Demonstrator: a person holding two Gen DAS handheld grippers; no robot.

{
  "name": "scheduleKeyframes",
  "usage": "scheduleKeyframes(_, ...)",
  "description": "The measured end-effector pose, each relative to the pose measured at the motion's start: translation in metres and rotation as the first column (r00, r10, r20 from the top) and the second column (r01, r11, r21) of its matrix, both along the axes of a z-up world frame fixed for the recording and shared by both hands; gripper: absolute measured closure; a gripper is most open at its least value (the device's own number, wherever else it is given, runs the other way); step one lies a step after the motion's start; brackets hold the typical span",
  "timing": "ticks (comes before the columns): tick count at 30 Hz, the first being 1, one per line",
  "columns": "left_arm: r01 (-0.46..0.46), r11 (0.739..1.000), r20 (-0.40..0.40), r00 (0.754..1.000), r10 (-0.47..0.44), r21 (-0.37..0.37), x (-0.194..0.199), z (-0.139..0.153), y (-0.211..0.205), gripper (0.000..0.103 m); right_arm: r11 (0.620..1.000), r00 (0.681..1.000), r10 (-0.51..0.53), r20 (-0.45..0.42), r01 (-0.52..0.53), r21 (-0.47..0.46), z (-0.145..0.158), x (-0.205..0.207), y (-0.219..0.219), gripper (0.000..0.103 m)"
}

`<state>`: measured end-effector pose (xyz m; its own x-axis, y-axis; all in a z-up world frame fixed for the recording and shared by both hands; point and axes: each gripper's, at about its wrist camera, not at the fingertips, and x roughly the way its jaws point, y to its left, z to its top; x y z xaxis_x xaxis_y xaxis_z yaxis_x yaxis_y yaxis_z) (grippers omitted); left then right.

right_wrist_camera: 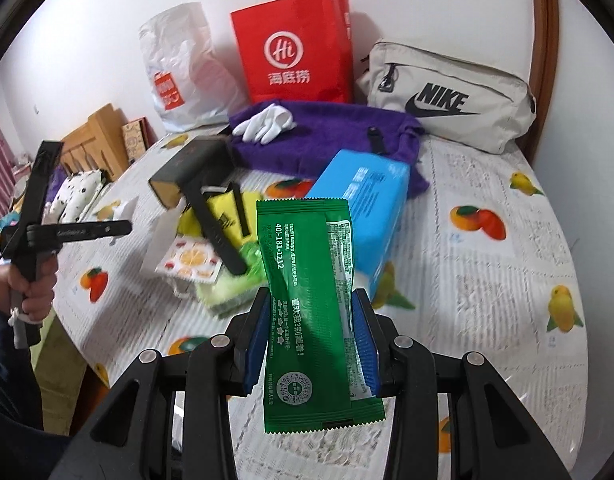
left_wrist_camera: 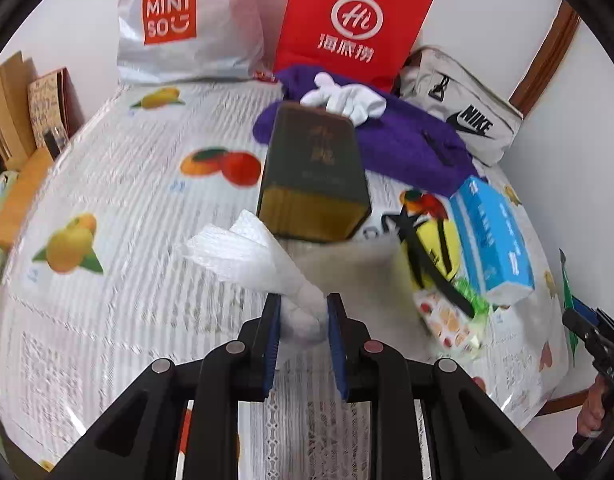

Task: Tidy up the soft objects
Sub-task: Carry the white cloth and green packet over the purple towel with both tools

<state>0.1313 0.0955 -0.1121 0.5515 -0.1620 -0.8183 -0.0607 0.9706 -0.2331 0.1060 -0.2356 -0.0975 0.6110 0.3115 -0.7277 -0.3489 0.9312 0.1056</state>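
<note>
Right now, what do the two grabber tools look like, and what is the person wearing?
Both are black plastic. The left tool and right tool each have two flat fingers lined with ribbed blue pads, on angular black arms with round silver bolts. From the side, the left one shows a pistol-style handle with a white cord tied at its base. The person wears a dark navy sleeve.

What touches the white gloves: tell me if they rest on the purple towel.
Touching. The right wrist view shows the white gloves lying directly on the purple towel, no gap.
</note>
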Motion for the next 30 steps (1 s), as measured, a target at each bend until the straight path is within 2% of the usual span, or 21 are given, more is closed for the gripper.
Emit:
scheduleKeyframes(8,0.000,0.999,0.040,0.999,-0.002,0.052,0.028,0.031,-0.002,0.081,0.999,0.999,-0.047,0.008,0.047,0.006,0.022,0.044,-0.005,0.063)
scheduleKeyframes(15,-0.018,0.987,0.090,0.996,0.004,0.159,0.060,0.062,-0.010,0.081,0.998,0.998,-0.068,0.013,0.067,0.007,0.034,0.088,-0.002,0.063)
scheduleKeyframes(24,-0.007,0.980,0.119,0.993,-0.017,0.199,0.107,0.079,-0.019,0.081,0.996,0.996,-0.090,0.005,0.090,-0.010,0.037,0.147,0.005,0.063)
scheduleKeyframes(30,-0.005,0.983,0.132,0.991,-0.019,0.185,0.133,0.084,-0.018,0.081,0.995,0.995,-0.097,-0.015,0.097,-0.011,0.034,0.185,0.006,0.063)
